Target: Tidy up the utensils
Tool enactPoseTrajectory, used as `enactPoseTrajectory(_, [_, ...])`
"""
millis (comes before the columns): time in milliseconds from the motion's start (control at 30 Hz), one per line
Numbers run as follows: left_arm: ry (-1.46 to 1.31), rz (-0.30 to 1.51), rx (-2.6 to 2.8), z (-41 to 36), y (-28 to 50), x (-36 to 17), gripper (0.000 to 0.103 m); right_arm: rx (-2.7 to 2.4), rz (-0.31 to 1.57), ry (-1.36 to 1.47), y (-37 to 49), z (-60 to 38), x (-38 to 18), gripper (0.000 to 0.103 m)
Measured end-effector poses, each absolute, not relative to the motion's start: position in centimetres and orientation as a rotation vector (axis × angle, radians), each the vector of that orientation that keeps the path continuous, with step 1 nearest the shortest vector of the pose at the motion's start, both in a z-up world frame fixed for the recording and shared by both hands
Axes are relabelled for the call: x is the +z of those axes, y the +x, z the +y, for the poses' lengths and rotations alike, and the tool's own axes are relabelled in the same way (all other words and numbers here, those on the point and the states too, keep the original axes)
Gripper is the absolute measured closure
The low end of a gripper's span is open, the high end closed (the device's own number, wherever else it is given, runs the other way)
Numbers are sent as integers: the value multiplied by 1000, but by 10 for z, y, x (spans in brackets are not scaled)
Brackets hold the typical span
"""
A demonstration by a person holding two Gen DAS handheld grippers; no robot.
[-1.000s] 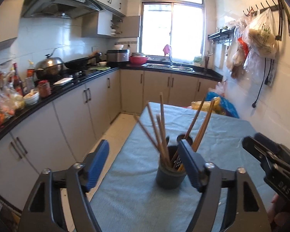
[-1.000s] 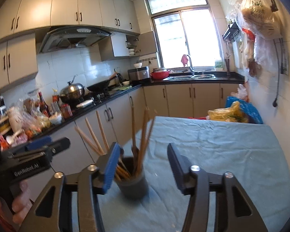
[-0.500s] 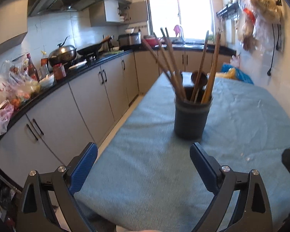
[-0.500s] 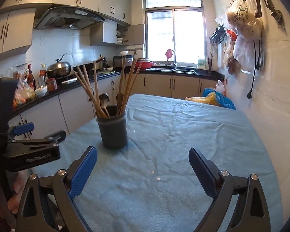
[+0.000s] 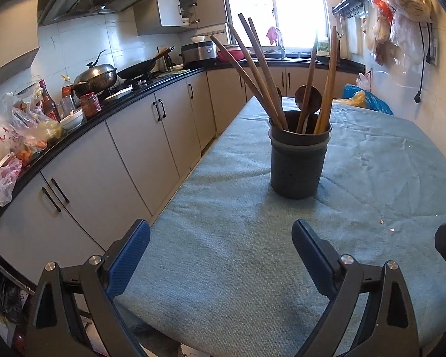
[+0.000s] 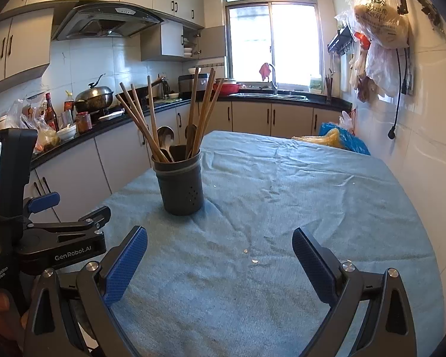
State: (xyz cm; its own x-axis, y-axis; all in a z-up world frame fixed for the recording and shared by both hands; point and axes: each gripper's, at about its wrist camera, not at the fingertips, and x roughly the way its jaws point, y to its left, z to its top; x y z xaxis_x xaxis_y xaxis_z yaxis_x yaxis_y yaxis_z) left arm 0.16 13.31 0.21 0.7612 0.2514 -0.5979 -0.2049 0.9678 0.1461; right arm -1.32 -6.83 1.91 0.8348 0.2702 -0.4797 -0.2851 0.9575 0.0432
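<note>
A dark grey utensil holder (image 5: 298,156) (image 6: 180,184) stands upright on the blue-grey cloth of the table (image 5: 223,232) (image 6: 282,208). Several wooden chopsticks (image 5: 257,71) (image 6: 142,128) and wooden spoons (image 5: 307,96) (image 6: 165,138) lean out of it. My left gripper (image 5: 220,255) is open, low over the near end of the table, well short of the holder, with nothing between its blue pads. My right gripper (image 6: 220,258) is open too, empty, to the right of and nearer than the holder. The left gripper's body (image 6: 53,238) shows at the left of the right wrist view.
A black kitchen counter (image 5: 83,119) with a wok, bottles and bags runs along the left, cabinets below. Blue and yellow bags (image 6: 336,139) lie at the table's far right corner. Plastic bags (image 6: 380,29) hang on the right wall. Small crumbs (image 6: 249,255) dot the cloth.
Both grippers have opened wide, pulled back from the holder and sunk toward the table. The holder, close between the fingers a second ago, now stands apart and farther off.
</note>
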Motion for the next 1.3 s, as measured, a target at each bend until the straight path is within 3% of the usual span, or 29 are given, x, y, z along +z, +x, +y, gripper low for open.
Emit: enactPoseTrajectory(1300, [99, 696, 258, 132, 6, -12, 7, 304, 564, -17, -7, -68, 6, 3])
